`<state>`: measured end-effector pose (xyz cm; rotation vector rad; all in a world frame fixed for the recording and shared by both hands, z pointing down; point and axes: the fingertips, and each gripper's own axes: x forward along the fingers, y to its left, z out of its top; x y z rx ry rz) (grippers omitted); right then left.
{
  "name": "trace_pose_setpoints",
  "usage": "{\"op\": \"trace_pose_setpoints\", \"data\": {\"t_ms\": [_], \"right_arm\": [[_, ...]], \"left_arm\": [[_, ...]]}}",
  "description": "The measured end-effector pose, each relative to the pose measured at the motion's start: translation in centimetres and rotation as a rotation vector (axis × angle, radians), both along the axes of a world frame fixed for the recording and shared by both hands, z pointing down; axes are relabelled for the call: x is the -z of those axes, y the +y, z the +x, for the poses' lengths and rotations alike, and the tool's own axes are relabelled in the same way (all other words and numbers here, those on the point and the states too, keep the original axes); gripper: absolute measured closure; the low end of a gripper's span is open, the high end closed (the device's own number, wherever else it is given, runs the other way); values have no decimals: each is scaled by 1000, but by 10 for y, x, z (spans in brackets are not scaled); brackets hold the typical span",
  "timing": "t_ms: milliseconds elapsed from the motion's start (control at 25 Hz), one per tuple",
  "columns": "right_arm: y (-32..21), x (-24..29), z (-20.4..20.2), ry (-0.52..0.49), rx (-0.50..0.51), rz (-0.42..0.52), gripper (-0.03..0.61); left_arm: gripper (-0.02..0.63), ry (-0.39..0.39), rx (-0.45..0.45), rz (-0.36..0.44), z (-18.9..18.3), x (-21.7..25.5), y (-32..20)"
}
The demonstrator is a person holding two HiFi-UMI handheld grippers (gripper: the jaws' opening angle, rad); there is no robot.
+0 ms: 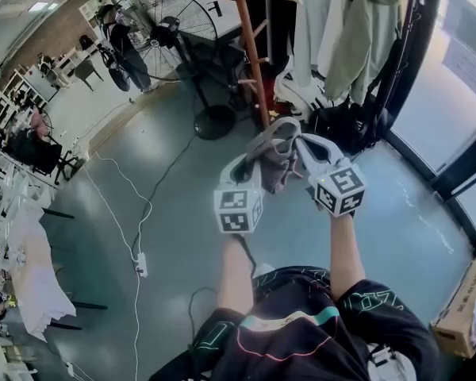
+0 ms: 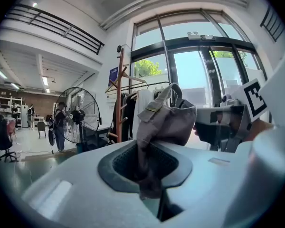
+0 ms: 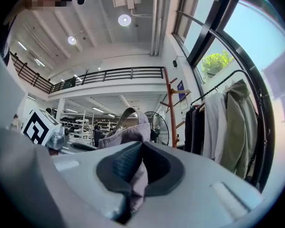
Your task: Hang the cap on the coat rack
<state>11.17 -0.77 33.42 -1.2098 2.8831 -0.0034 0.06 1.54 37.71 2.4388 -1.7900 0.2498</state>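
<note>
A grey-mauve cap (image 1: 274, 155) hangs in the air between both grippers, in front of the person's chest. My left gripper (image 1: 258, 159) is shut on one side of it; in the left gripper view the cap's fabric (image 2: 165, 122) is pinched between the dark pads (image 2: 128, 167). My right gripper (image 1: 299, 148) is shut on the other side, with the cap's cloth (image 3: 128, 136) pressed between its pads. The coat rack (image 1: 251, 50), an orange-brown wooden pole with angled pegs, stands just beyond the cap. The same coat rack (image 2: 119, 99) shows left of the cap in the left gripper view.
A large floor fan (image 1: 168, 34) stands left of the rack, its round base (image 1: 214, 122) and a cable (image 1: 143, 213) on the floor. Shirts and a green jacket (image 1: 357, 30) hang on a black garment rail at the right. A cardboard box (image 1: 464, 308) sits at the lower right.
</note>
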Motion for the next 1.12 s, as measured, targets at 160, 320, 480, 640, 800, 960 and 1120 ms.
{"op": "trace_pose_setpoints", "data": {"t_ms": [160, 320, 480, 640, 800, 960, 1120], "right_arm": [[-9, 0, 2, 7, 2, 11, 571], [-17, 2, 12, -49, -10, 3, 571], [-21, -14, 2, -29, 12, -52, 571], [-16, -15, -16, -13, 66, -54, 571], [-29, -27, -24, -1, 79, -76, 569], [-44, -33, -27, 17, 81, -84, 571], [-59, -48, -44, 28, 83, -113, 571]], "left_arm": [[549, -20, -19, -17, 6, -11, -12], [549, -14, -47, -15, 16, -13, -14], [548, 31, -22, -69, 7, -31, -12], [548, 65, 23, -93, -9, -38, -7], [548, 61, 47, -96, -18, -46, -18], [548, 93, 49, -103, -19, -54, -33], [548, 115, 49, -130, -34, -70, -47]]}}
